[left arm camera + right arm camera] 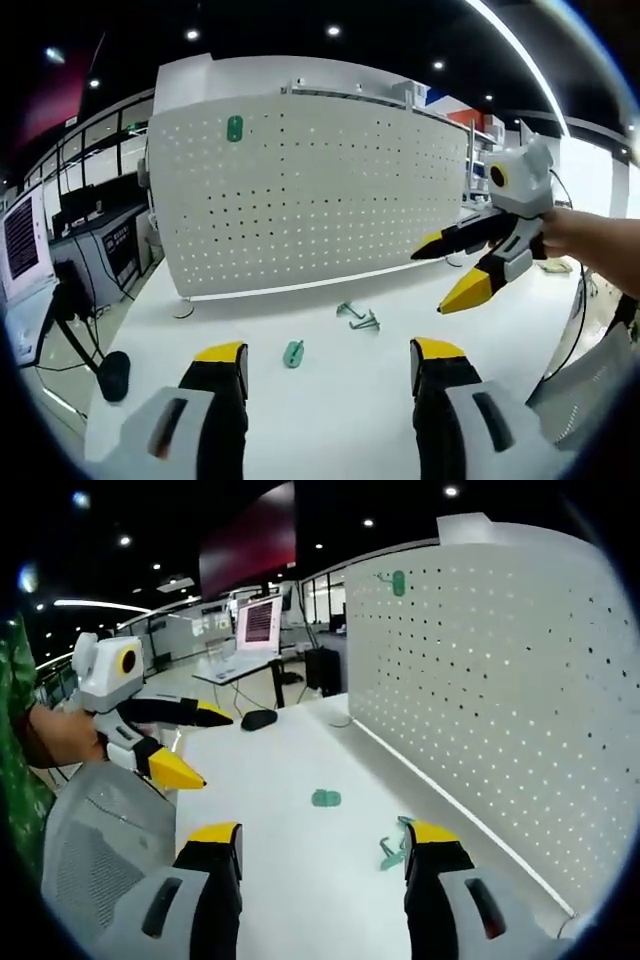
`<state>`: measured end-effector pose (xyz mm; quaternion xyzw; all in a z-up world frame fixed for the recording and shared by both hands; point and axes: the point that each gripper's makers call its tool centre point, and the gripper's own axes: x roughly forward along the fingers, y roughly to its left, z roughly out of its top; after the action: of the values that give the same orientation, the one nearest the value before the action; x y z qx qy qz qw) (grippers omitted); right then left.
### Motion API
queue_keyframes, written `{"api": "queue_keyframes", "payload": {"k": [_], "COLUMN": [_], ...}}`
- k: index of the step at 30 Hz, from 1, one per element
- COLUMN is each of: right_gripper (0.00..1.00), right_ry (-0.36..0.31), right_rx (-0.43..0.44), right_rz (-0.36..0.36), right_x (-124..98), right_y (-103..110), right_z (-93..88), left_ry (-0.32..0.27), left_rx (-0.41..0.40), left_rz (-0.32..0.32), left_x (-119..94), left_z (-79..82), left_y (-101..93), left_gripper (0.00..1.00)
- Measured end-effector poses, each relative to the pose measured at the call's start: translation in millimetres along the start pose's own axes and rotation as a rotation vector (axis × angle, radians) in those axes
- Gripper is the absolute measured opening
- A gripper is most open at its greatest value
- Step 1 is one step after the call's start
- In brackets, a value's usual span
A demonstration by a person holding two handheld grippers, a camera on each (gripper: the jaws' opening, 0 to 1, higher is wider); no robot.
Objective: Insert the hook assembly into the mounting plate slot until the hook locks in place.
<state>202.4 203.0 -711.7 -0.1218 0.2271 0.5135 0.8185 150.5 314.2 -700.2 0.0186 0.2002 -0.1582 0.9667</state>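
Yellow-tipped jaws of my left claw (328, 365) rise from the bottom of the left gripper view, spread wide, nothing between them, hovering over the white tabletop (330, 420). Just ahead between the jaws lies a small green hook piece (293, 352) flat on the tabletop. A bit farther, right of it, sits a loose pile of grey-green metal hooks (359, 318), apart from the green piece. Behind them stands the white pegboard mounting plate (320, 190), upright, with one green hook (234, 128) already hanging in its upper left area. My right claw (455, 270) comes in from the right of this view, held in my hand (590, 245), jaws parted and empty, in the air above the tabletop near the plate's right end. Black computer mouse (113, 374) lies at the tabletop's left edge; a monitor (22, 240) stands far left.

Right gripper view: my right claw (325, 845) jaws are wide apart, holding nothing. The metal hooks (392, 848) lie touching or just beside the right jaw tip, can't tell which. The green piece (325, 798) lies farther out on the tabletop (270, 780). Pegboard (500, 680) runs along the right, green hook (398, 582) near its top far corner. Left claw (190, 748) shows at left, open, empty, above a grey mesh chair back (100, 830).
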Motion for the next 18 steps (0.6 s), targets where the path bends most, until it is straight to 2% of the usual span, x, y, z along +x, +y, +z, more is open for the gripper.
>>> {"api": "queue_keyframes", "payload": {"k": [18], "right_gripper": [0.65], "right_ry": [0.07], "right_rx": [-0.058], "right_rz": [0.065], "right_x": [45], "right_y": [3], "right_z": [-2.0], "left_ry": [0.03], "left_rx": [0.006], "left_rz": [-0.02], "left_x": [-6], "left_z": [-12.8], "left_y": [-2.9], "left_gripper": [0.67]}}
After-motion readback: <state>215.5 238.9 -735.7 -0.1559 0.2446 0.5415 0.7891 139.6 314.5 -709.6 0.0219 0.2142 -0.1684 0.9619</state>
